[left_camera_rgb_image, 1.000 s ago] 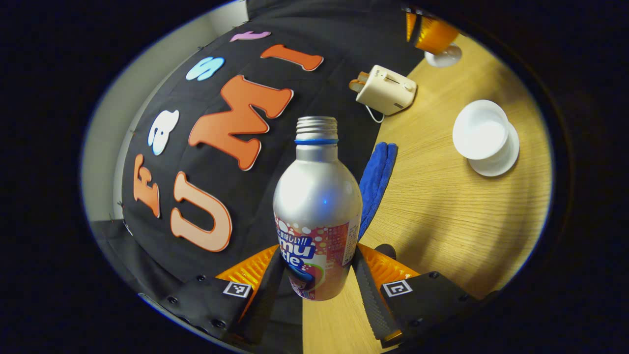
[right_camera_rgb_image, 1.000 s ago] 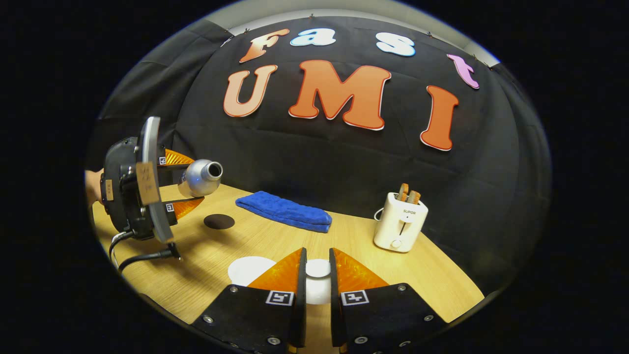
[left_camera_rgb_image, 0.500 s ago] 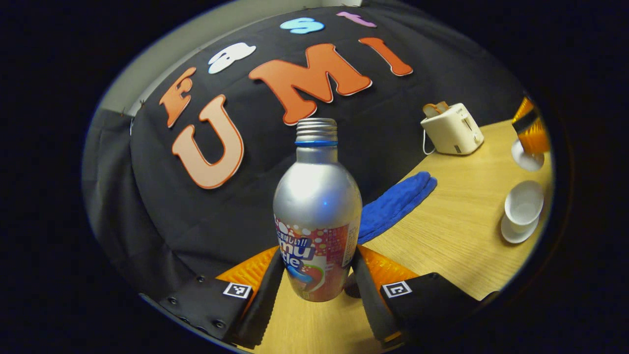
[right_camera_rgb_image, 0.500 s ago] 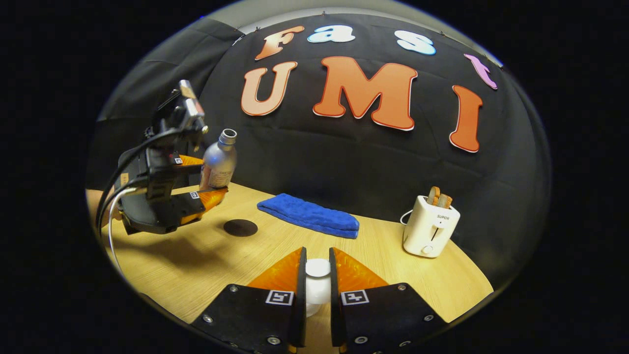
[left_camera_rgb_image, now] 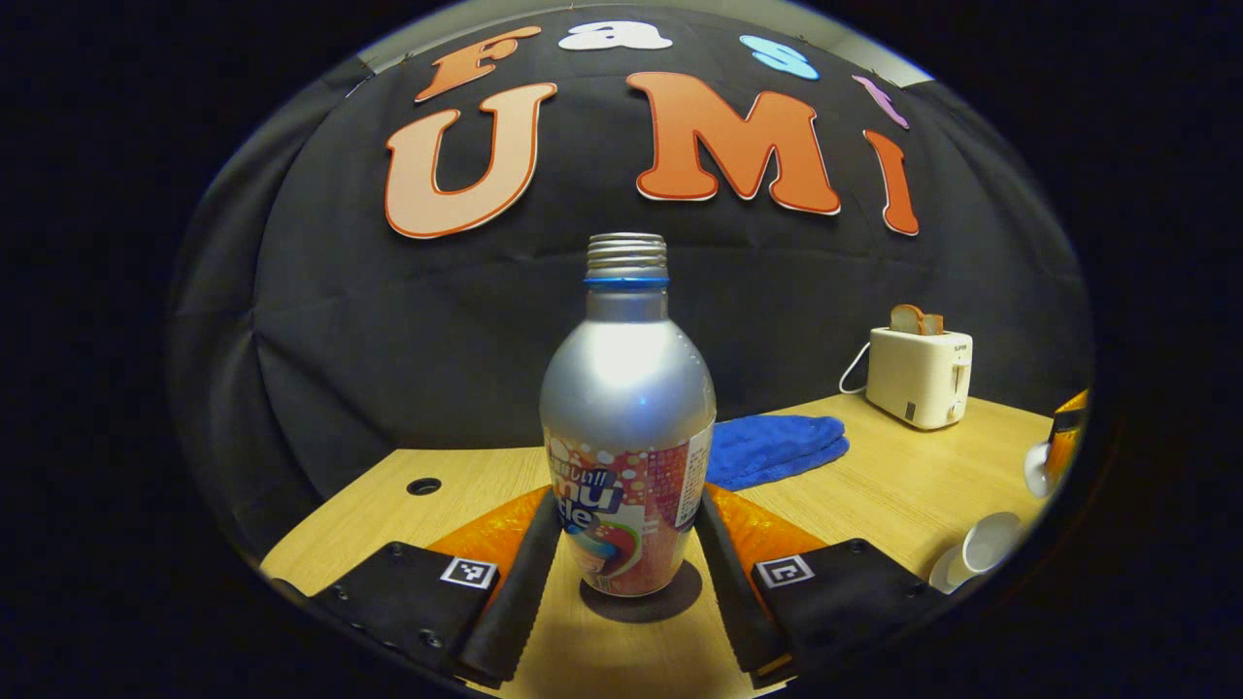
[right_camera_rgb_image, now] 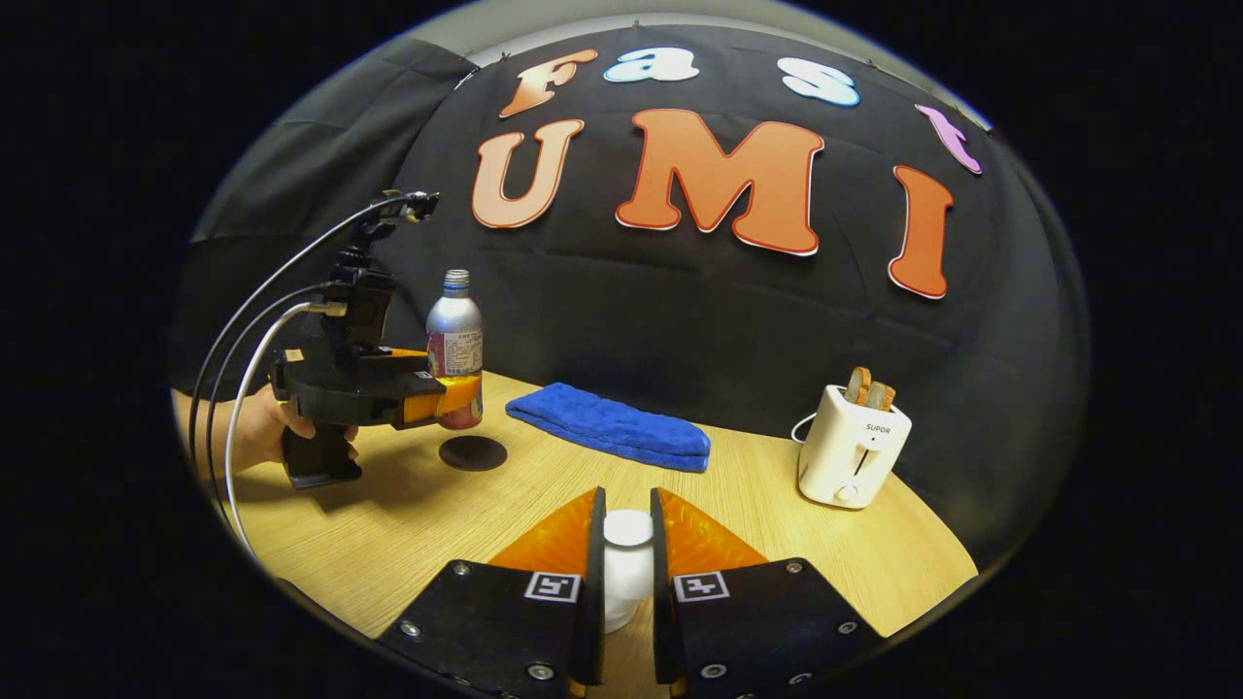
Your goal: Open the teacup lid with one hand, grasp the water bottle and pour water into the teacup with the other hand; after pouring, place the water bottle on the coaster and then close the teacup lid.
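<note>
A silver water bottle with a colourful label stands upright between the fingers of my left gripper, which is shut on its lower body. Its open neck points up. Its base hangs at the dark round coaster; whether they touch I cannot tell. In the right gripper view the bottle sits over the far edge of the coaster, held by the left gripper. My right gripper is shut on the knob of the white teacup lid. The open white teacup stands on its saucer at the far right.
A folded blue cloth lies at the back of the wooden table. A white toaster with bread in it stands at the back right. A hand grips the left gripper's handle, with cables looping above it.
The bottle has swung from tilted to upright and come down over the coaster. The right gripper has kept hold of the lid, and the cup has slid out of its view.
</note>
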Motion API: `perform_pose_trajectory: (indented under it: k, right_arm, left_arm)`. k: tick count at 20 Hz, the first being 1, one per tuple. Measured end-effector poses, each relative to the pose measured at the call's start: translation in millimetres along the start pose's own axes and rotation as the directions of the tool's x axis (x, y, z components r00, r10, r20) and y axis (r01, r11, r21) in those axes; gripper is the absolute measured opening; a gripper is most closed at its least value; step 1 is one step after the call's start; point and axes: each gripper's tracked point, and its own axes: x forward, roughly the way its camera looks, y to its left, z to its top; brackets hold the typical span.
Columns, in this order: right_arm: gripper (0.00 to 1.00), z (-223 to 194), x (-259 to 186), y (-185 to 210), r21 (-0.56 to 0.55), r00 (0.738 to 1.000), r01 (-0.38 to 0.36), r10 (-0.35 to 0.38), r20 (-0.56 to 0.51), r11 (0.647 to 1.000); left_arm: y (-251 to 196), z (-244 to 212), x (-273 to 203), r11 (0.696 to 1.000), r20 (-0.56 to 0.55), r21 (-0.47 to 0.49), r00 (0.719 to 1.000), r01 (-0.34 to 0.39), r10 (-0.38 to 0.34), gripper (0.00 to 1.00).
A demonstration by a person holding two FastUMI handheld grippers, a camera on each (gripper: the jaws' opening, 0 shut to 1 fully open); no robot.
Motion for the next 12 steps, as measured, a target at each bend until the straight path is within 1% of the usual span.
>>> perform_pose_trajectory:
  k: [1, 2, 3, 4, 5, 6, 7, 8, 10, 11, 12]
  right_arm:
    - [0.20, -1.0, 0.6, -0.8, 0.002, 1.000, 0.004, -0.004, 0.001, 1.000]
    - [0.20, -1.7, 0.7, -1.4, 0.004, 1.000, 0.002, -0.002, -0.002, 1.000]
    - [0.21, -2.8, 0.9, -1.4, 0.007, 1.000, 0.002, -0.002, -0.004, 1.000]
    - [0.20, -3.9, 0.7, -1.8, 0.010, 1.000, 0.000, 0.000, -0.006, 1.000]
    - [0.20, -5.6, 1.2, 0.1, 0.012, 1.000, -0.004, 0.005, -0.010, 1.000]
    - [0.20, -6.5, 2.1, 0.6, 0.014, 1.000, -0.006, 0.006, -0.012, 1.000]
    - [0.20, -8.6, 2.7, 2.8, 0.014, 1.000, -0.013, 0.013, -0.018, 1.000]
    - [0.21, -9.6, 3.3, 3.4, 0.015, 1.000, -0.014, 0.014, -0.023, 1.000]
    - [0.21, -11.3, 4.5, 5.6, 0.013, 0.999, -0.020, 0.020, -0.030, 1.000]
    - [0.21, -12.5, 4.9, 6.9, 0.011, 0.999, -0.023, 0.023, -0.034, 1.000]
    - [0.21, -13.0, 6.1, 6.9, 0.009, 0.999, -0.023, 0.023, -0.036, 1.000]
  left_arm:
    - [0.6, 0.0, 1.3, 1.000, -0.002, -0.015, 1.000, 0.011, -0.011, 0.79]
    - [0.3, 0.6, 0.6, 1.000, -0.007, -0.026, 1.000, 0.013, -0.013, 0.82]
    - [-0.2, 0.1, 2.3, 0.999, -0.014, -0.037, 1.000, 0.012, -0.013, 0.78]
    - [0.5, -0.2, 2.4, 0.999, -0.023, -0.040, 1.000, 0.004, -0.005, 0.81]
    - [-0.4, 0.5, 2.1, 0.999, -0.032, -0.047, 0.999, 0.003, -0.005, 0.78]
    - [-0.4, 0.5, 0.7, 0.999, -0.046, -0.048, 0.999, -0.004, 0.002, 0.81]
    - [-2.1, 2.4, 0.8, 0.999, -0.059, -0.055, 0.998, 0.002, -0.006, 0.82]
    - [-2.1, 2.6, -1.4, 0.998, -0.085, -0.066, 0.996, 0.007, -0.012, 0.78]
    - [-2.6, -0.1, -3.0, 0.996, -0.126, -0.085, 0.992, 0.013, -0.024, 0.80]
    - [-2.2, -3.5, -3.4, 0.997, -0.148, -0.083, 0.989, 0.008, -0.020, 0.83]
    - [-3.2, -3.7, -5.2, 0.997, -0.153, -0.083, 0.988, 0.008, -0.020, 0.83]
